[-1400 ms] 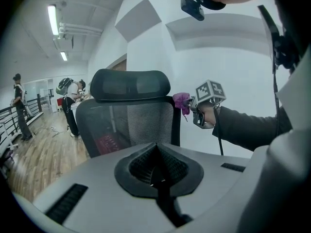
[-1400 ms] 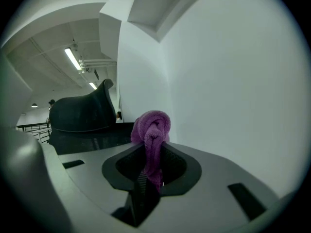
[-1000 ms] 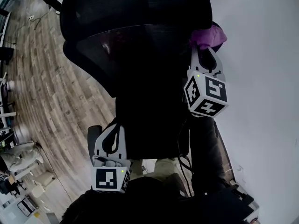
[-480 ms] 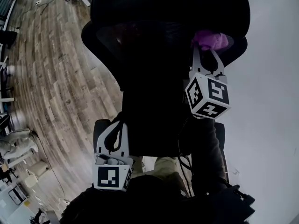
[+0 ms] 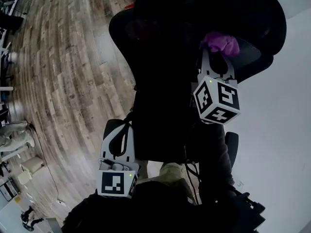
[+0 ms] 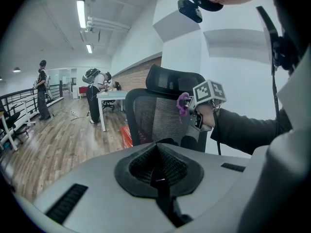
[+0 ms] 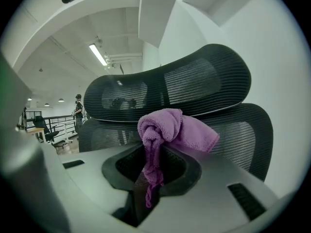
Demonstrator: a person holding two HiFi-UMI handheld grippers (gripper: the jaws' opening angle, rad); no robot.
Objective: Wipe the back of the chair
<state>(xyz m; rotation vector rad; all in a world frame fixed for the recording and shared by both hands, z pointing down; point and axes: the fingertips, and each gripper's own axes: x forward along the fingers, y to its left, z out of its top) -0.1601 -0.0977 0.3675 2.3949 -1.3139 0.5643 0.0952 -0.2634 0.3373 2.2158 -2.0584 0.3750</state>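
Grasping the purple cloth (image 5: 221,43) in the right tongs (image 5: 215,53) at the upper chair back (image 5: 194,13), holding the left tongs (image 5: 125,127) clenched and empty lower beside the chair back, wiping apparently just starting, most mesh remaining.

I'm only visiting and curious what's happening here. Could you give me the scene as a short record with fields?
chair: black mesh, with a headrest above the back
cloth: purple, bunched up
right gripper: shut on the cloth, held up at the chair's back
left gripper: shut, nothing in it, low beside the chair
floor: wood planks
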